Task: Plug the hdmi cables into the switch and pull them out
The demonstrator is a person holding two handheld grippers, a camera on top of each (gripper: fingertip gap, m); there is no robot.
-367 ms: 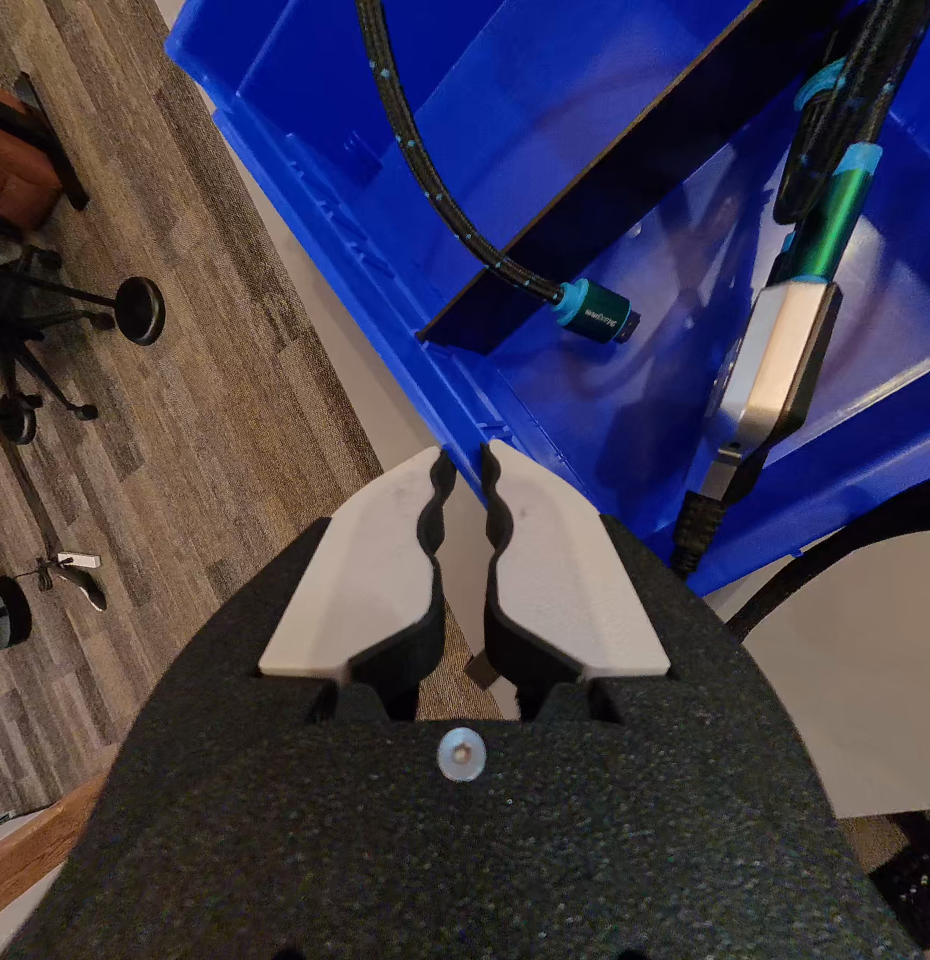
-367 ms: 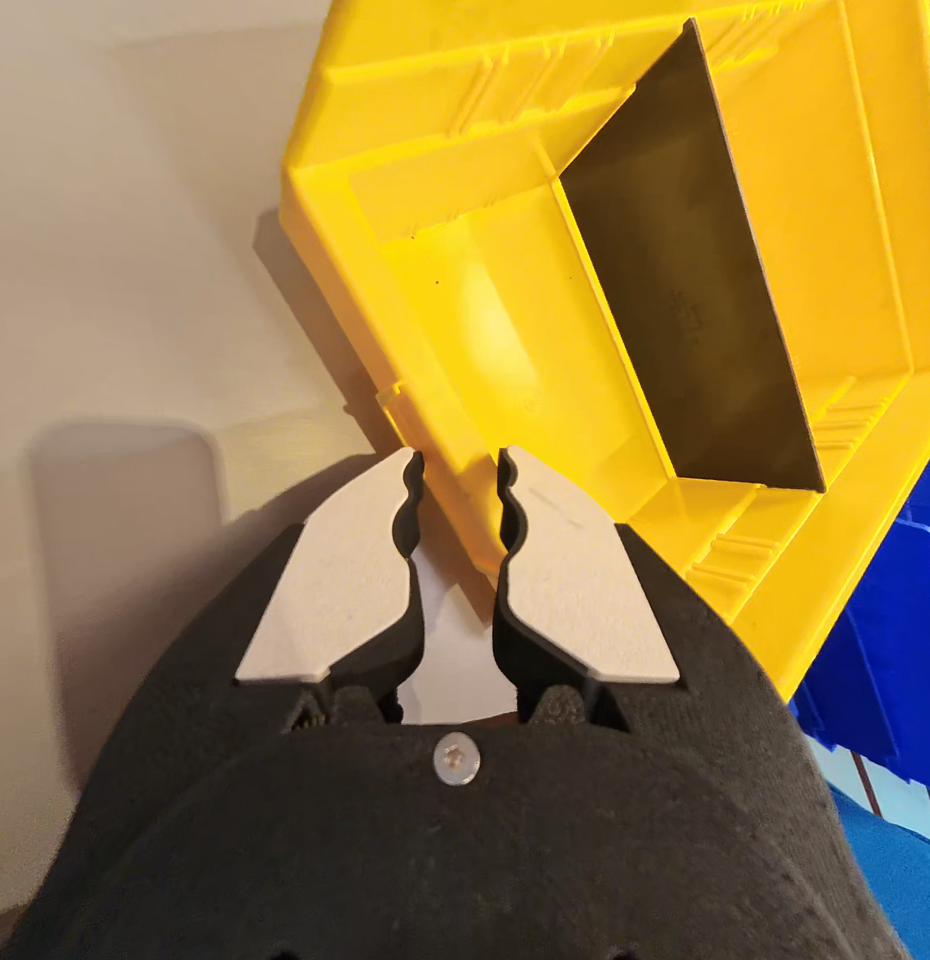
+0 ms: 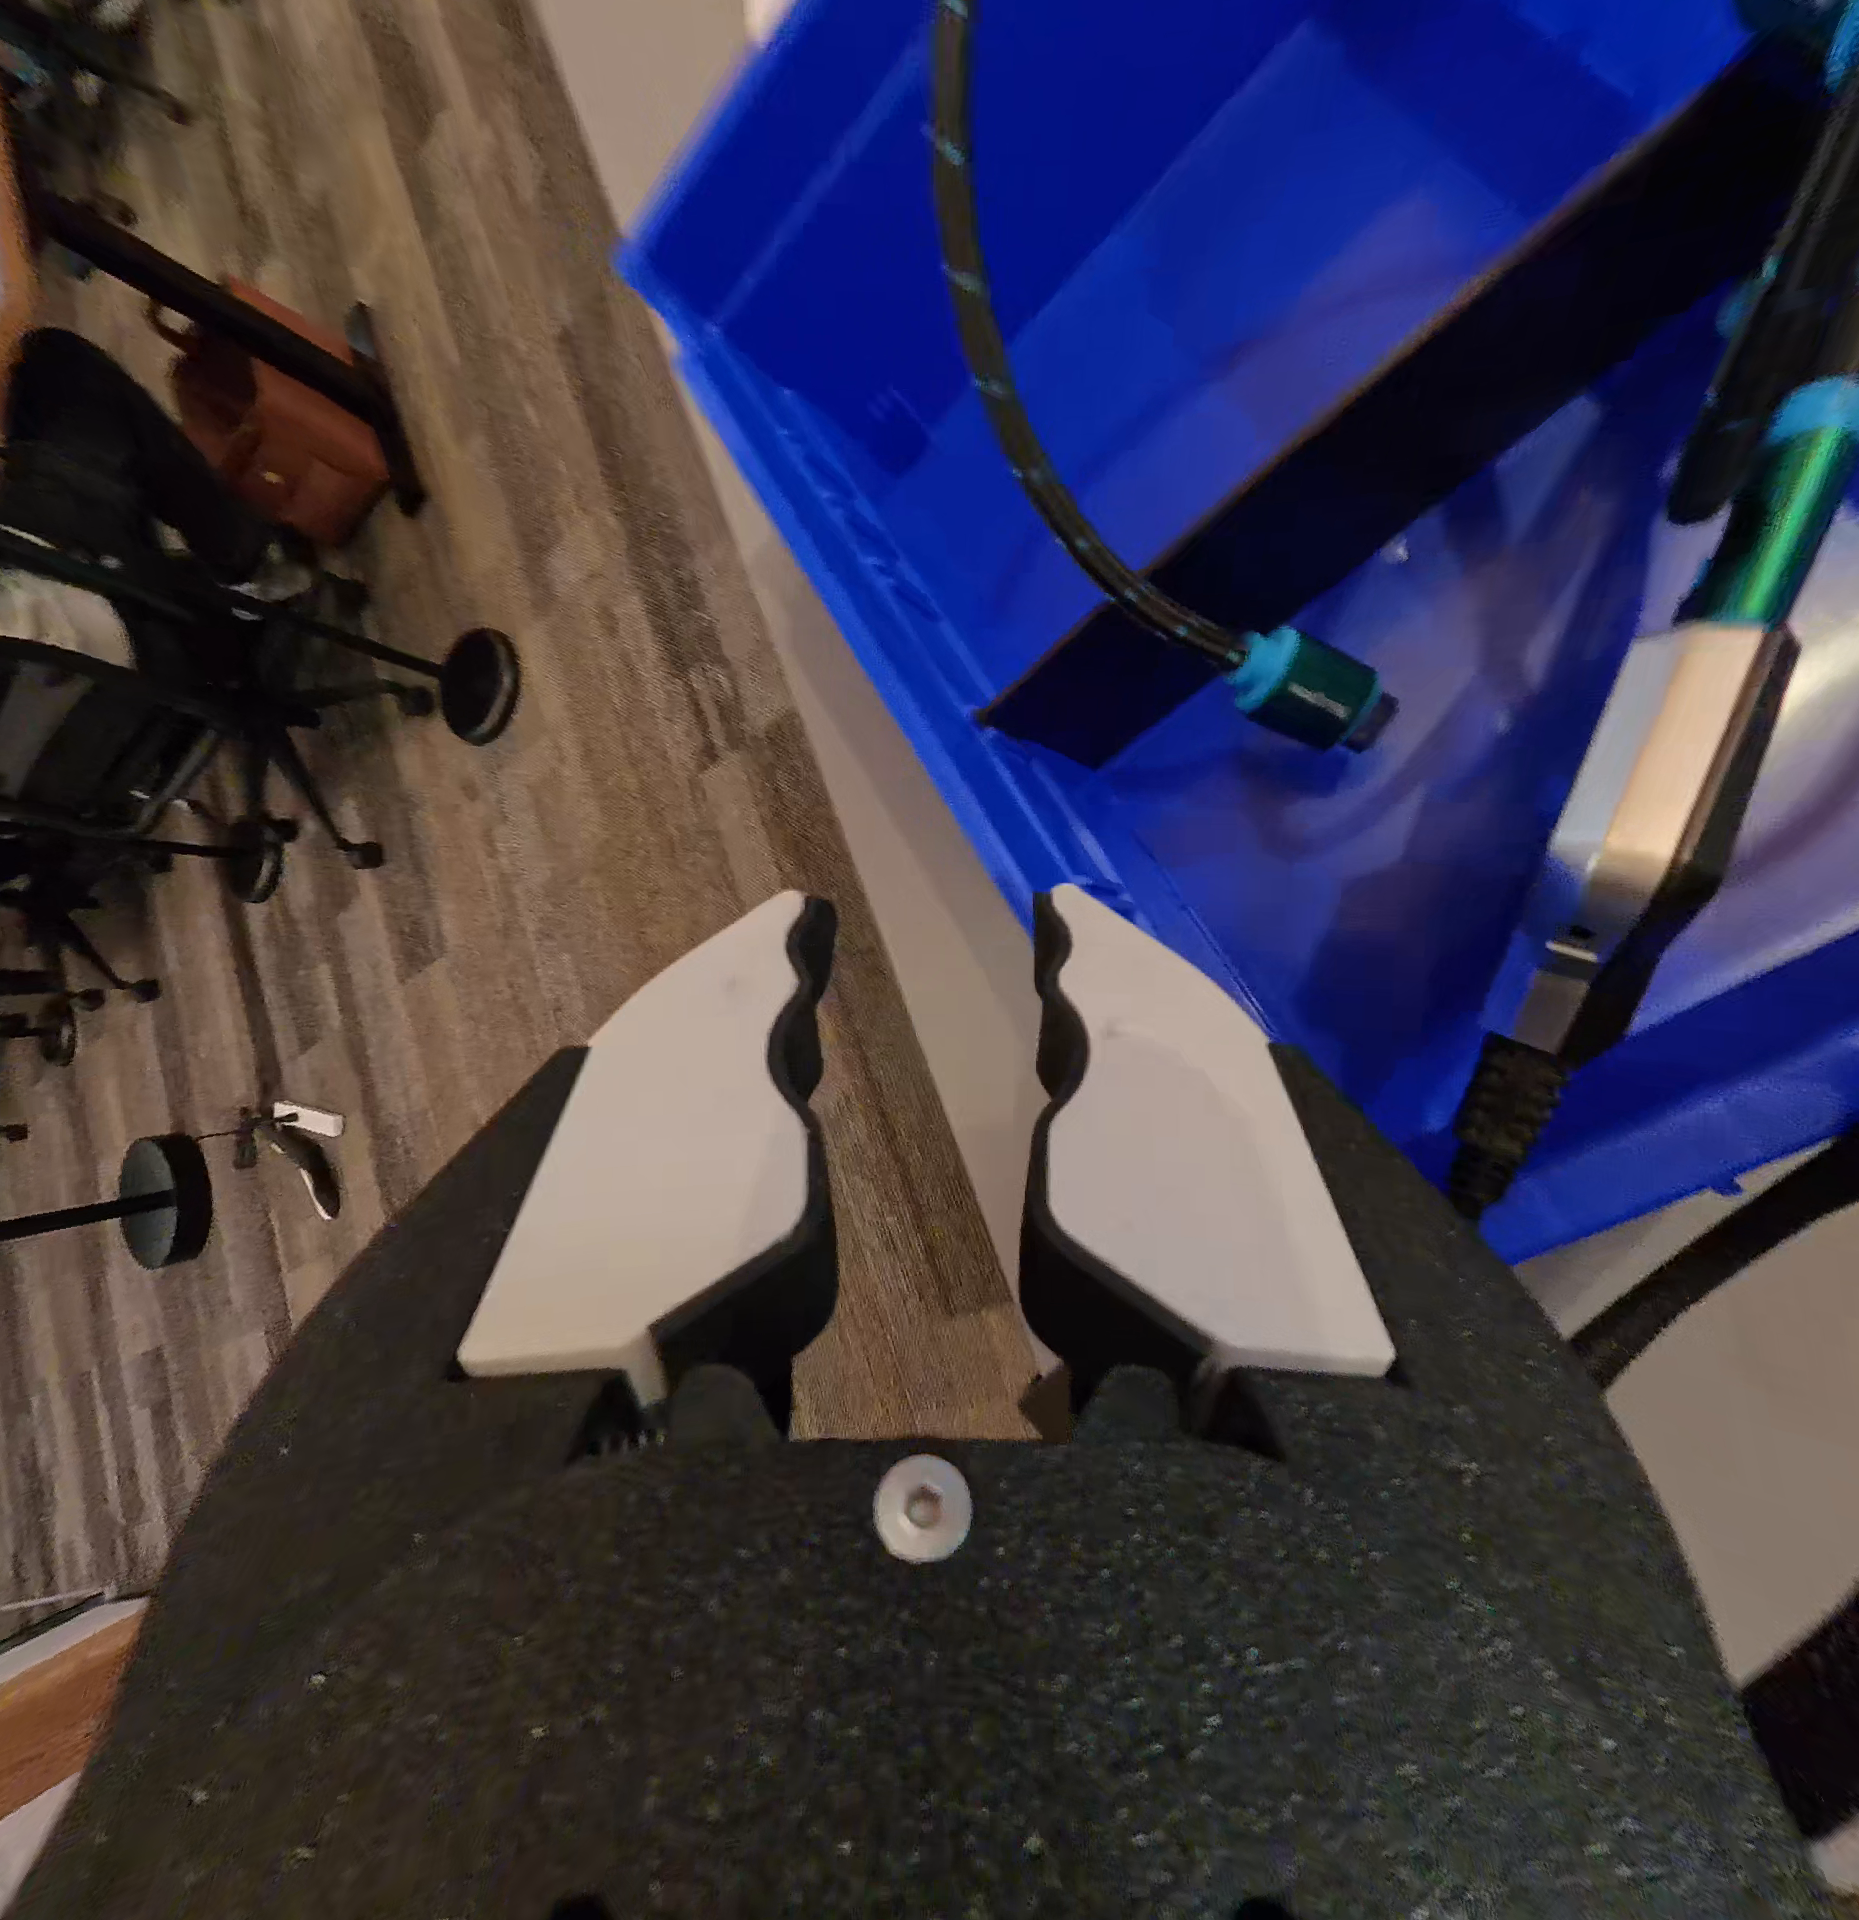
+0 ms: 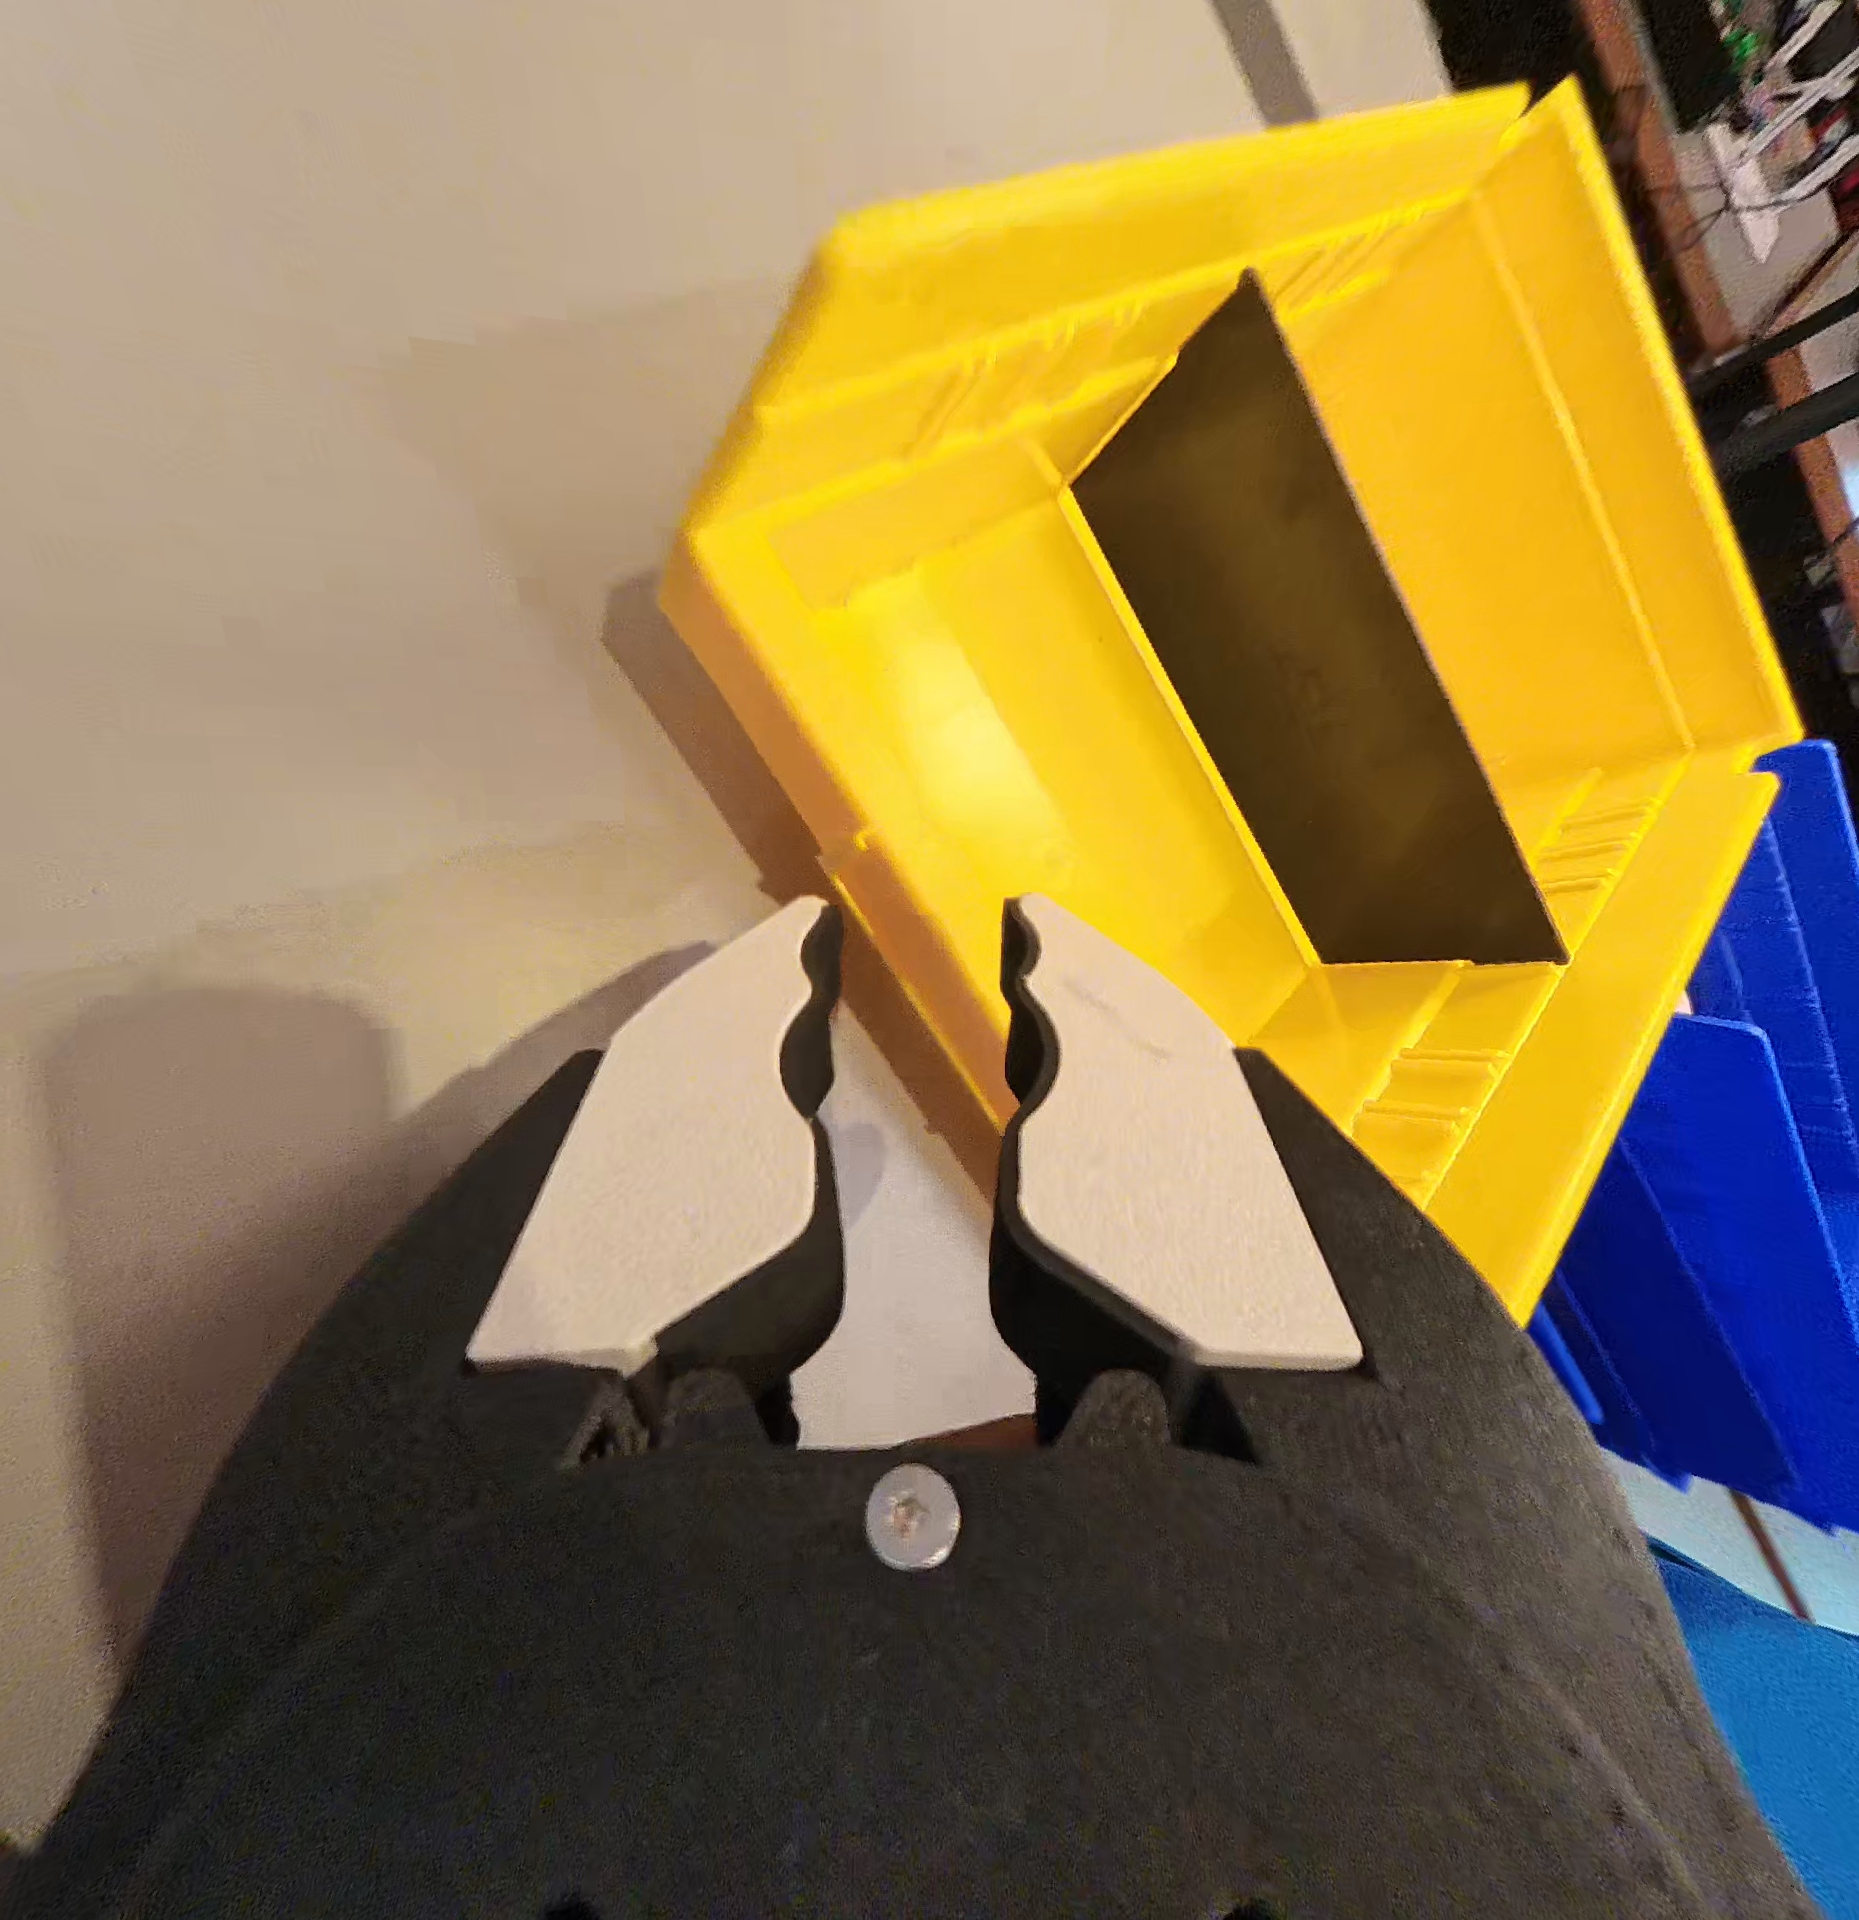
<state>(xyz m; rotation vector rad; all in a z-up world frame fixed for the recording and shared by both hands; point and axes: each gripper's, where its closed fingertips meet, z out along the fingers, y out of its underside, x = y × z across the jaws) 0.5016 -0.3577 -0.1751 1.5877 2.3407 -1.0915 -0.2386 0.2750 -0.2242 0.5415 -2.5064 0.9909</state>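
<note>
In the left wrist view a silver HDMI switch [image 3: 1673, 769] lies in a blue bin [image 3: 904, 343], at the right. A green plug [image 3: 1792, 520] sits in its far end and a black braided cable [image 3: 1507, 1122] leaves its near end. A loose teal plug [image 3: 1309, 691] on a braided cable [image 3: 966, 270] lies on the bin floor, free of the switch. My left gripper [image 3: 930, 914] is open and empty, over the table edge short of the bin. My right gripper [image 4: 920, 920] is open and empty at the near rim of a yellow bin [image 4: 1631, 447].
A black divider [image 3: 1424, 436] crosses the blue bin. The yellow bin has a dark divider [image 4: 1320, 707] and nothing else inside; the blue bin [image 4: 1735, 1195] stands at its right. Office chairs [image 3: 125, 665] stand on the carpet at the left, below the table edge. My left gripper's tips are some 9 cm from the silver HDMI switch [image 3: 1673, 769].
Both grippers' jaws have opened wider. The left view has swung left and back, showing more floor. The right gripper has drawn back from the yellow bin.
</note>
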